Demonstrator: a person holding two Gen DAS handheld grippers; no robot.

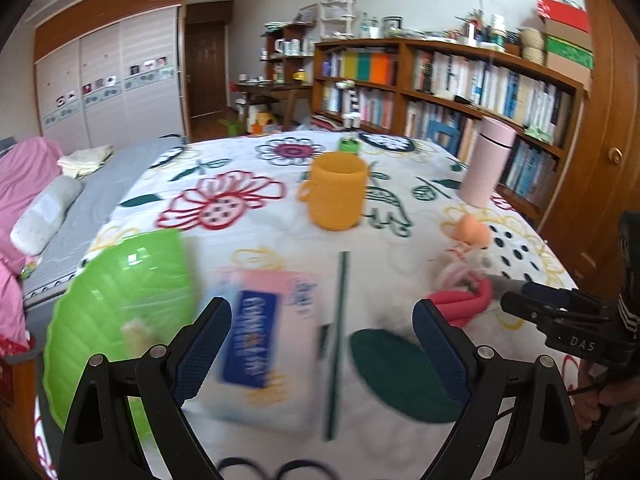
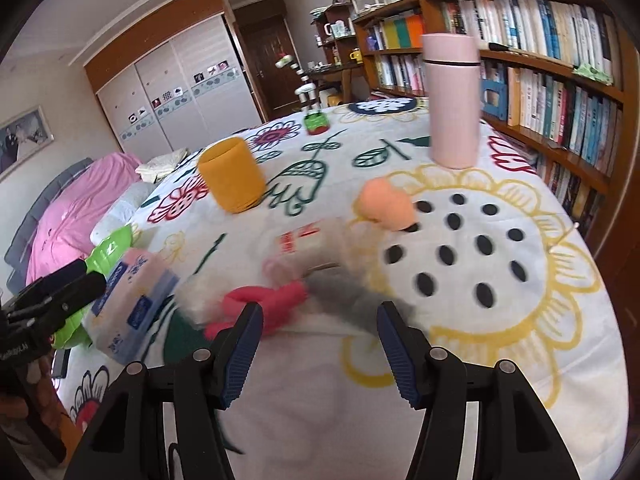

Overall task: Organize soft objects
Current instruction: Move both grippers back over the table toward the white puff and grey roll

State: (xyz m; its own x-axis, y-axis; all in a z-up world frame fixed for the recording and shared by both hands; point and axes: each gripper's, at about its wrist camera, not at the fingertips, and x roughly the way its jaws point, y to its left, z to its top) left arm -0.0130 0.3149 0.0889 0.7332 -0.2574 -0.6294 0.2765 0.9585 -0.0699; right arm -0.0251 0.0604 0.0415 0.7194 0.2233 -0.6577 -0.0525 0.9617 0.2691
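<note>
With both the left gripper (image 1: pixel 322 344) and right gripper (image 2: pixel 320 344) spread wide and empty over the bedspread (image 2: pixel 500 320), a hasty grab at the loose soft pile (image 2: pixel 280 300) beside the tissue pack (image 1: pixel 256 344) could snag the fabric.

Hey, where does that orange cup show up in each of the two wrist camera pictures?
Left wrist: orange cup at upper centre, standing on the flowered bedspread.
Right wrist: orange cup at upper left of centre.
Shared landmark: the pink bottle stands to its right in both.
</note>
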